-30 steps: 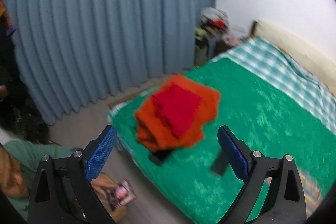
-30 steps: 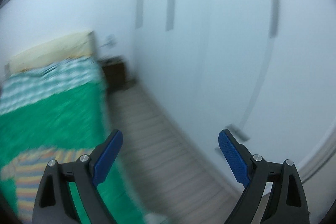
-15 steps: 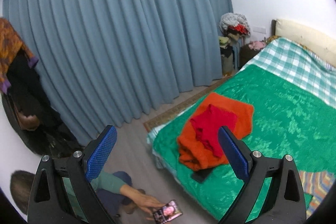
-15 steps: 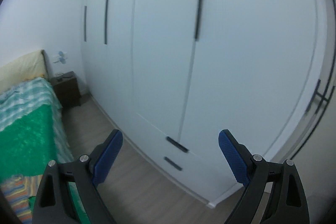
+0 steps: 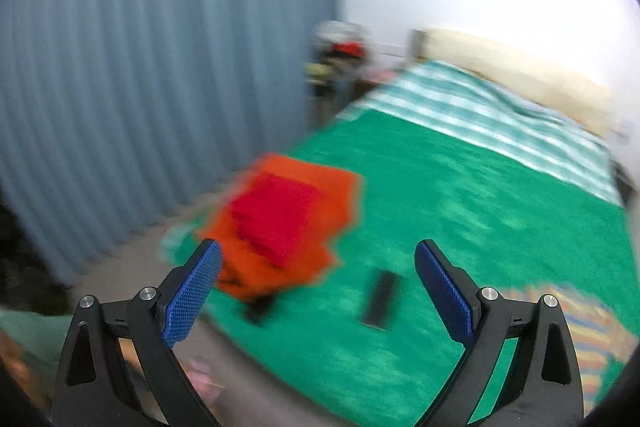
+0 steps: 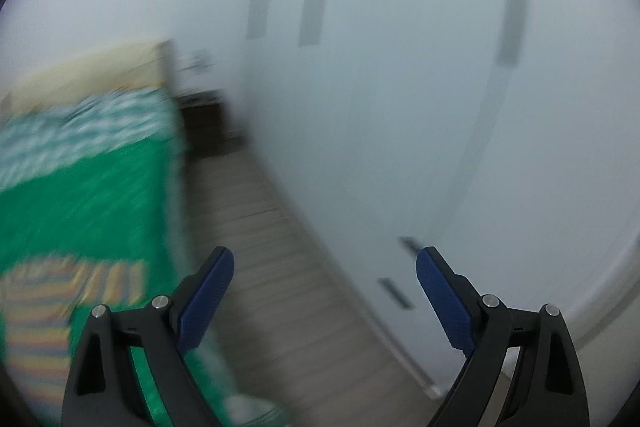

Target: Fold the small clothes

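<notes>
Green bedspread (image 5: 460,211) covers most of the bed, and the clothes to be folded lie on it: a stack of orange cloth (image 5: 280,251) with a red piece (image 5: 276,219) on top sits near the bed's edge on the curtain side, and a striped garment (image 5: 576,323) lies spread flat closer in, also seen at the left of the right wrist view (image 6: 44,311). Both the left gripper (image 5: 316,291) and the right gripper (image 6: 324,295) stand wide with nothing between the blue pads. Both views are smeared, so the hands seem to be swinging fast. The right gripper faces the white wardrobe (image 6: 400,107) and floor, well away from any cloth; a hurried reach from there could miss the striped garment's hem or bunch it. A dark flat object (image 5: 380,297) lies on the spread between stack and stripes, and a careless sweep could knock it or pinch it up with the fabric; the orange stack could also be nudged off the edge
</notes>
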Action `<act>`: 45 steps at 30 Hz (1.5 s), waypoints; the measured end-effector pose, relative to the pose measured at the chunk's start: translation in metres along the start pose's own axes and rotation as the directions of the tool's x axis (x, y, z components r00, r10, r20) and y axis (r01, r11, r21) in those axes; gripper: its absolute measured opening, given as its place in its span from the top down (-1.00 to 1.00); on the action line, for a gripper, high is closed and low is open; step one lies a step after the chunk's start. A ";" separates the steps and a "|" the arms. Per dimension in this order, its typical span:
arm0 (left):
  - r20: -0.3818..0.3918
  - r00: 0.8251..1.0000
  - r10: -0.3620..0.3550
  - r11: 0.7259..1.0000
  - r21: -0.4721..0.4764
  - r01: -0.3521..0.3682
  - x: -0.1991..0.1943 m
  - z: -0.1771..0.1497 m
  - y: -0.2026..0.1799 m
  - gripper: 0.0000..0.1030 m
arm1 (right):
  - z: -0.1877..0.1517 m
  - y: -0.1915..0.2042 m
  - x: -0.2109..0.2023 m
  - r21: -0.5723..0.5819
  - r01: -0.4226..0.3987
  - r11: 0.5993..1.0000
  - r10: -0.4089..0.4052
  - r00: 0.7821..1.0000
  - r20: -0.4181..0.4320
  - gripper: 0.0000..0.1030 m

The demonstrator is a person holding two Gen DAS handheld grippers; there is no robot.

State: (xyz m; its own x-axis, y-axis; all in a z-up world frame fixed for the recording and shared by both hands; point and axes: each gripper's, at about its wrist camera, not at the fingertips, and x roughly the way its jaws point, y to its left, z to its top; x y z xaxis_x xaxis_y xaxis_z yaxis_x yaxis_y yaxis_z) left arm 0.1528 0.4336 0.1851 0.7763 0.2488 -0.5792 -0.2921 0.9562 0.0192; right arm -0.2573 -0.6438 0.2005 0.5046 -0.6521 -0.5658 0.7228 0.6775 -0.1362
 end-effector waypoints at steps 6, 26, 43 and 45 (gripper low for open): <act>-0.218 0.927 -0.306 0.925 0.165 0.343 0.021 -0.177 -0.154 -0.90 | -0.100 0.200 0.003 -0.248 -0.344 0.906 0.336 0.939 -0.075 -0.78; -0.691 0.620 -0.371 0.805 0.092 0.586 0.076 -0.417 -0.321 0.89 | -0.345 0.408 0.105 0.199 -0.653 0.731 0.561 0.407 -0.721 0.89; -0.625 0.753 -0.204 0.872 0.234 0.431 0.047 -0.396 -0.336 -0.35 | -0.341 0.388 0.100 0.124 -0.552 0.825 0.450 0.508 -0.735 0.16; -0.572 0.790 -0.222 0.872 0.246 0.423 0.033 -0.380 -0.339 -0.48 | -0.319 0.379 0.084 0.044 -0.550 0.834 0.426 0.592 -0.684 0.11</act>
State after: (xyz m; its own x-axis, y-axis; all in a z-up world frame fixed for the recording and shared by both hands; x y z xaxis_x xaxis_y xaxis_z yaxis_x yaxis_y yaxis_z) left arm 0.0650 0.0590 -0.1499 0.3587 -0.1038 -0.9277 0.2113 0.9770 -0.0276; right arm -0.0920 -0.3335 -0.1585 0.2841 0.1350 -0.9492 0.3461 0.9088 0.2329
